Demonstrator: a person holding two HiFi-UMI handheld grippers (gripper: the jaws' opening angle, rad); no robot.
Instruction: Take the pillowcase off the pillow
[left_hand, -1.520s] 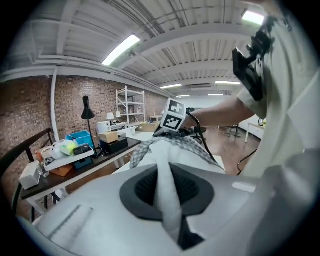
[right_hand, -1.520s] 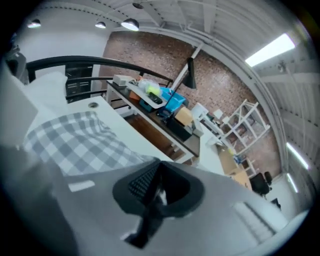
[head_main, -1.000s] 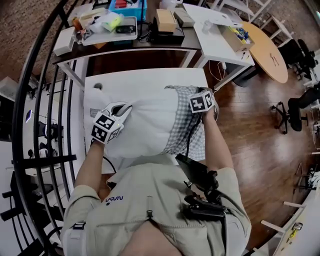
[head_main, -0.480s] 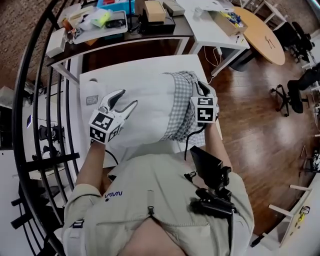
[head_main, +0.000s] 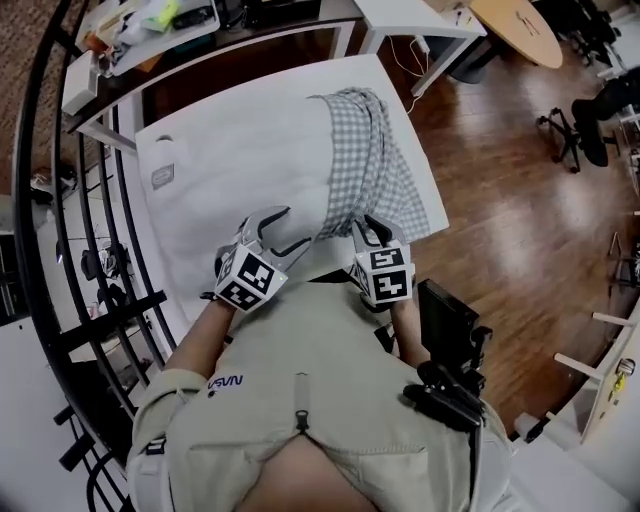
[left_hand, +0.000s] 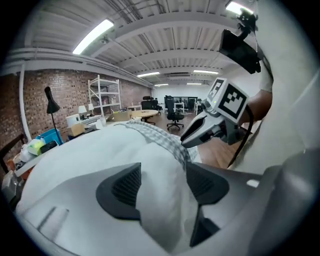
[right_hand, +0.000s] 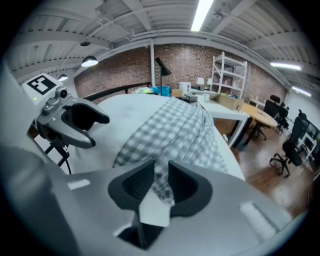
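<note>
Head view, with both gripper views. A white pillow (head_main: 240, 160) lies flat on a white tabletop (head_main: 330, 75), its long side running away from the person. A grey-and-white checked pillowcase (head_main: 372, 170) is gathered over the pillow's right-hand end only; the greater part of the pillow is bare. A small label (head_main: 163, 178) is seen on the pillow's left part.

The left gripper (head_main: 292, 228) is placed at the near edge of the pillow. Its jaws are spread wide, and in the left gripper view a bulge of white pillow fabric fills the gap between the two dark pads (left_hand: 120, 187). Whether the pads press on the fabric cannot be told.

The right gripper (head_main: 366, 232) is held just beside the left one, at the near corner of the pillowcase. In the right gripper view its jaws are drawn narrow, and a fold of the checked cloth is pinched between them. A white tab (right_hand: 152, 210) shows just below the pads; its nature cannot be told.

The checked cloth is spread from the pinched fold toward the far right edge of the tabletop. A wooden floor (head_main: 500, 200) is seen to the right, a black railing (head_main: 60, 200) to the left, and a cluttered second table (head_main: 150, 25) beyond the tabletop.
</note>
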